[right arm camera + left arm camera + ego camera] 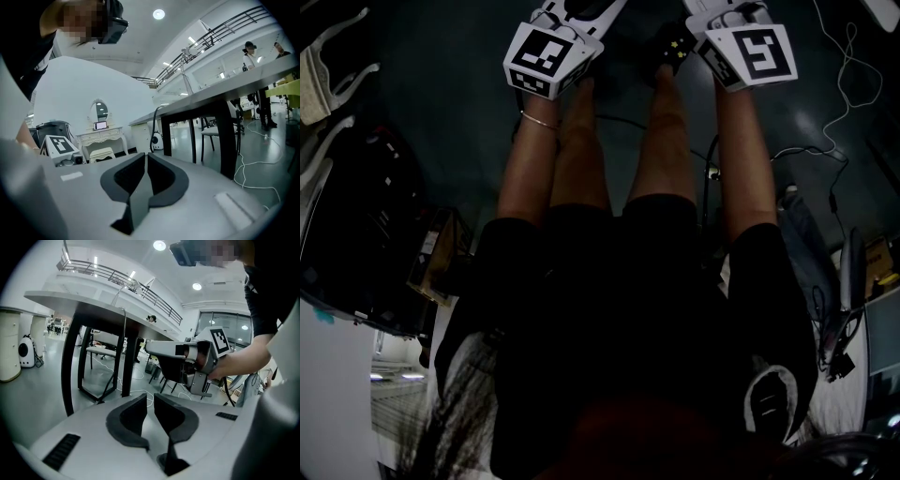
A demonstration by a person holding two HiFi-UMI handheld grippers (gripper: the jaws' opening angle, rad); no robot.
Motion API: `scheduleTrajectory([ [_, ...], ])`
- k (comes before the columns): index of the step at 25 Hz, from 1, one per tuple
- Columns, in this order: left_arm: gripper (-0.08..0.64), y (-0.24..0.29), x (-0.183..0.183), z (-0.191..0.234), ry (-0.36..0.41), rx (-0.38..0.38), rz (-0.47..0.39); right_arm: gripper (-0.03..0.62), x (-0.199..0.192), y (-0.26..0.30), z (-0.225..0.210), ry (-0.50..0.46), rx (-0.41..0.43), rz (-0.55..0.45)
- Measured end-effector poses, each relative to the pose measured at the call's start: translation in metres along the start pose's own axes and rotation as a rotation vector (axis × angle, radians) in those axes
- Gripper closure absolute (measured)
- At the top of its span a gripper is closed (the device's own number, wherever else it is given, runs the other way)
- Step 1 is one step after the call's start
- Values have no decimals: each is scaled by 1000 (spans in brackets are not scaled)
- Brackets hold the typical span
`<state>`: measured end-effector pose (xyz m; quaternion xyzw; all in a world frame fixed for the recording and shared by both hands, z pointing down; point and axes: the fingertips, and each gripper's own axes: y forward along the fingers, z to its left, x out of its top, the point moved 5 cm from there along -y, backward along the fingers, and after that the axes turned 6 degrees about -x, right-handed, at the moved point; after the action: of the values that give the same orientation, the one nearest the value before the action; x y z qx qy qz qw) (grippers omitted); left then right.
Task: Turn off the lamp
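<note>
Bright hall space fills both gripper views: white walls, round ceiling lights, and a railed gallery (117, 273) running along the upper left of the left gripper view. Both cameras sit low and look up at the underside of a white-topped table (70, 298) on black legs. In the left gripper view it spans the upper left; in the right gripper view it runs in from the right edge. A slim jointed arm rising above the table's top looks to be the lamp (187, 50), small and high in the frame, well apart from both grippers; whether it is lit cannot be told.

The left gripper (149, 416) sits at lower centre of its view, its dark pads standing a narrow way apart with nothing between them. The right gripper (144, 171) has its pads drawn together at the tips, also on nothing. Each gripper shows in the other's view, held level and side by side.

From the head view, a dark floor (441, 112) lies below, the person's bare forearms reach toward the top edge, and a white cable (836, 89) trails at the upper right.
</note>
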<state>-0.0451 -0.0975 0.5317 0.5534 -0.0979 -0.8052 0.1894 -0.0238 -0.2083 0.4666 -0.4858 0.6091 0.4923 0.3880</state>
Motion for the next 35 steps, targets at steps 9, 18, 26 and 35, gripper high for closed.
scheduleTrajectory([
  [9,529,-4,5,1,16,-1,0,591,-7,-8,-1,25,-13,9],
  [18,554,0,12,-2,33,-12,-8,591,-13,-18,2,44,-10,13],
  [26,554,1,26,-12,17,-70,-18,591,-11,-25,6,30,33,11],
  [35,554,-8,55,-17,46,-53,-53,591,1,-33,14,32,32,6],
])
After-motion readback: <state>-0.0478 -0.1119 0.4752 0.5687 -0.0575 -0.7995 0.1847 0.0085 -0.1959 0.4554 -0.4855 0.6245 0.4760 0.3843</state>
